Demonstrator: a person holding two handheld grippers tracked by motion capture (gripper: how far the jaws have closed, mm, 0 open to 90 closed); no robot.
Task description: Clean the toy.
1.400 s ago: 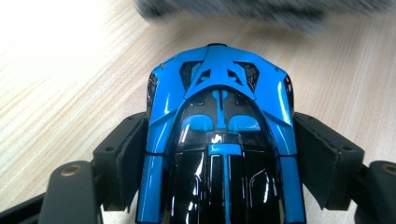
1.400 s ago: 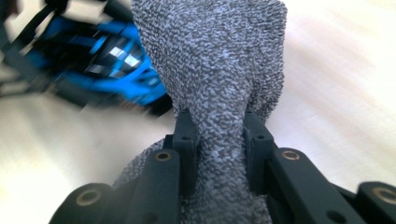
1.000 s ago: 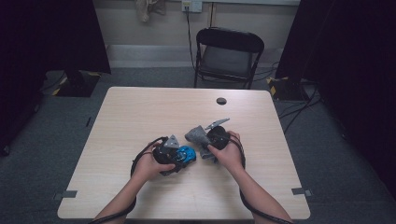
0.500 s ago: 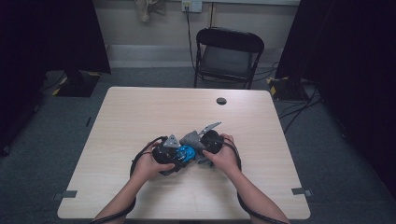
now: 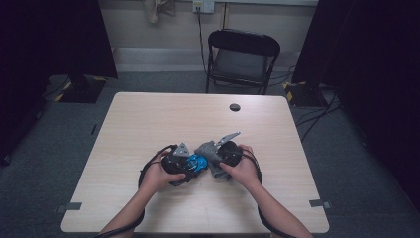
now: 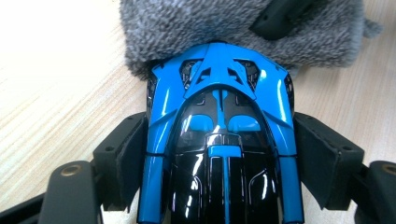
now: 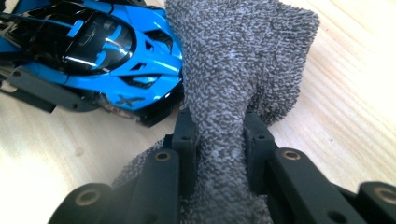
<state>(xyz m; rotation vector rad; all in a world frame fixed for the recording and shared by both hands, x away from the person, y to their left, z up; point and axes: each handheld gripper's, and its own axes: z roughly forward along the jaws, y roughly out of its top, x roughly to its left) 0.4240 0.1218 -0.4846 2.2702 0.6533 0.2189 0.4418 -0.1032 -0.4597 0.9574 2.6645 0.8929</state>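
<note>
wiping step, by the look of it: the left gripper (image 6: 219,186) clamps the car (image 6: 219,140) on the bench (image 5: 148,124); the right gripper (image 7: 217,135), pinching the cloth (image 7: 243,60), presses it against the car's nose. next, rub across the car.

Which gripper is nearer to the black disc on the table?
Right. The right gripper is below the black disc; the left gripper is farther away, below and to its left.

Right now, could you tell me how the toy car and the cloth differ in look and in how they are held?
The car is glossy, hard, blue and black; the cloth is fuzzy, soft and grey. The car sits wide between the left tool's jaws; the cloth is pinched narrow in the right tool. Both are gripped and touch each other.
</note>
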